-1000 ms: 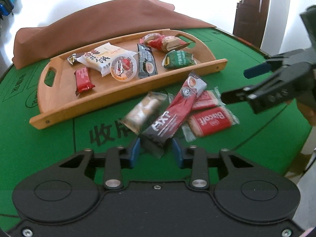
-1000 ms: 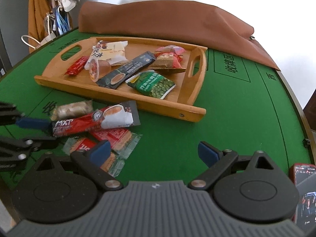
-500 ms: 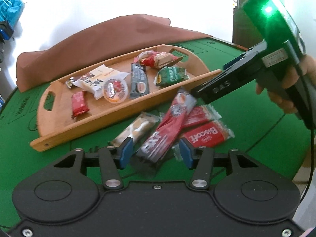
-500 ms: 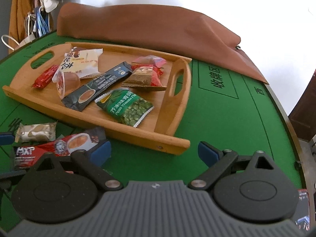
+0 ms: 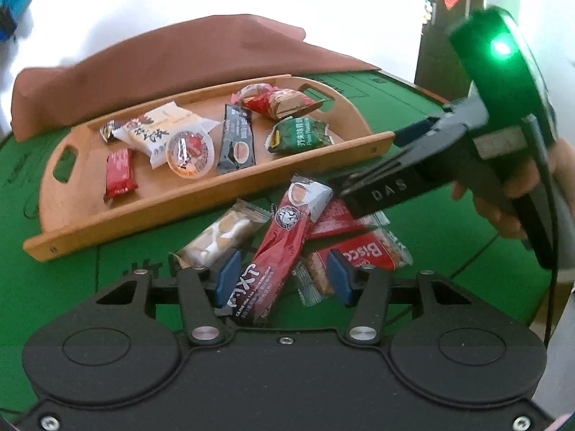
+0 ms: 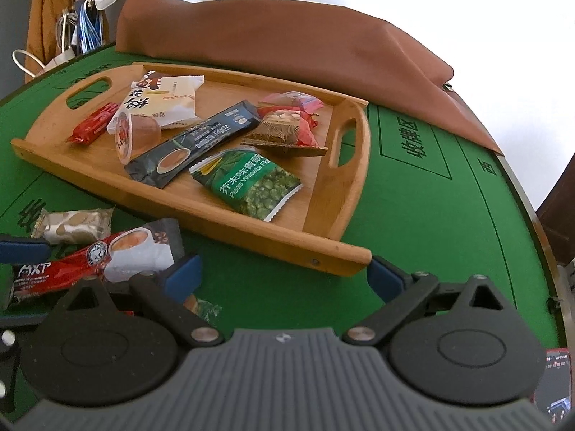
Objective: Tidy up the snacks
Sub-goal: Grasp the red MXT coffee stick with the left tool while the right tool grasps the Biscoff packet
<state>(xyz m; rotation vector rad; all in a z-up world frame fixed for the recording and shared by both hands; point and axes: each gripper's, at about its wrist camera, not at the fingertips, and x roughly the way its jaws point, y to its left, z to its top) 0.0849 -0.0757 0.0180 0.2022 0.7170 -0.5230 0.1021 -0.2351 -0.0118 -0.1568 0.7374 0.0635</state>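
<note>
A wooden tray [image 5: 201,201] [image 6: 323,248] on the green table holds several snacks, among them a green pea packet [image 6: 251,183] and a dark coffee stick [image 6: 194,147]. In front of it lies a pile: a red MXT coffee stick [image 5: 276,248] [image 6: 90,262], a nougat packet [image 5: 222,237] [image 6: 72,224] and red Biscoff packets [image 5: 363,251]. My left gripper [image 5: 282,280] is open, its pads either side of the red stick's near end. My right gripper [image 6: 284,274] is open and empty, low over the pile by the tray's near corner.
A brown cloth [image 5: 172,61] [image 6: 287,46] lies behind the tray. The right gripper's body and the hand holding it [image 5: 449,165] cross over the pile. A phone [image 6: 553,380] lies at the table's right edge. Bags and cables hang at the far left [image 6: 82,18].
My left gripper has opened wider, its pads now apart from the red stick. My right gripper has swept in over the pile toward the tray's corner.
</note>
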